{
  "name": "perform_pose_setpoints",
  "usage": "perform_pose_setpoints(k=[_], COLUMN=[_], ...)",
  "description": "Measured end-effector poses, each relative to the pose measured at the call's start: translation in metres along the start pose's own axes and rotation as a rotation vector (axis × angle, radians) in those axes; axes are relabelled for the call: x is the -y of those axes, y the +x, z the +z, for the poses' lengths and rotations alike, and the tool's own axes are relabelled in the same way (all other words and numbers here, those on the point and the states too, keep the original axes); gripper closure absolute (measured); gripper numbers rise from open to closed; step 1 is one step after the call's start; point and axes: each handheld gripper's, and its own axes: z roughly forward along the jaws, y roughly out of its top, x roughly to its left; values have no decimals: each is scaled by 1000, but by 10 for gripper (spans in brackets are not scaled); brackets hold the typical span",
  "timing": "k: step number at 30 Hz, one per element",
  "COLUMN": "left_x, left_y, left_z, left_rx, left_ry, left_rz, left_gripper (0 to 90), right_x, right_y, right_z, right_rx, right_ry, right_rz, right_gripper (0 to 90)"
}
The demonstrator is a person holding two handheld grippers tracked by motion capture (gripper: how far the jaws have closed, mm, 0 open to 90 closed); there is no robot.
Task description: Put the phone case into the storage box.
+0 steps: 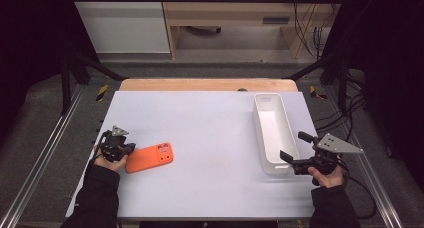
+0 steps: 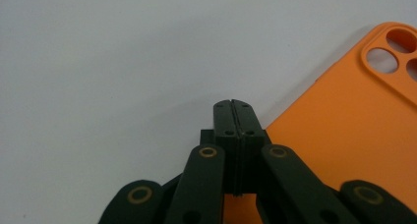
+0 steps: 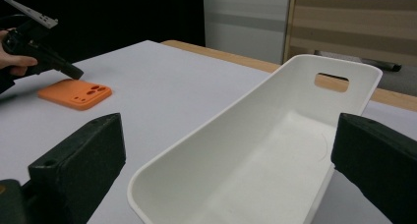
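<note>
While the left gripper point(image 1: 131, 148) sits at the near-left of the white table point(image 1: 210, 133), its jaws are clenched flat together with nothing between them; left gripper view shows the tips closed on themselves just off the edge of the orange phone case point(image 2: 344, 130), on bare table. Whether the tips touch the case: can't tell. Case lies flat, camera cutouts at the end away from that gripper, well apart from the white bin point(image 1: 272, 130) at the right side. Right gripper point(image 1: 292, 148) is spread wide, released, jaws either side of the bin's near end; right gripper view has the bin's open interior between them, pads not pressing the walls. Bin stands upright, long axis running away from the person, handle slot in the far wall.
</note>
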Motion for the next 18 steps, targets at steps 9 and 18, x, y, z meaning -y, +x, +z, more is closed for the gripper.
perform_pose_setpoints(k=[9,18], left_x=[10,17], left_y=[-5,-11], left_z=[-9,-15], left_rx=[21,35], left_ry=[1,0], left_rz=[-9,0], left_gripper=[900,900], right_x=[0,0], right_y=[0,0], right_z=[0,0], right_rx=[-2,-3], right_ry=[3,2], right_rz=[2,-1], right_gripper=[5,4])
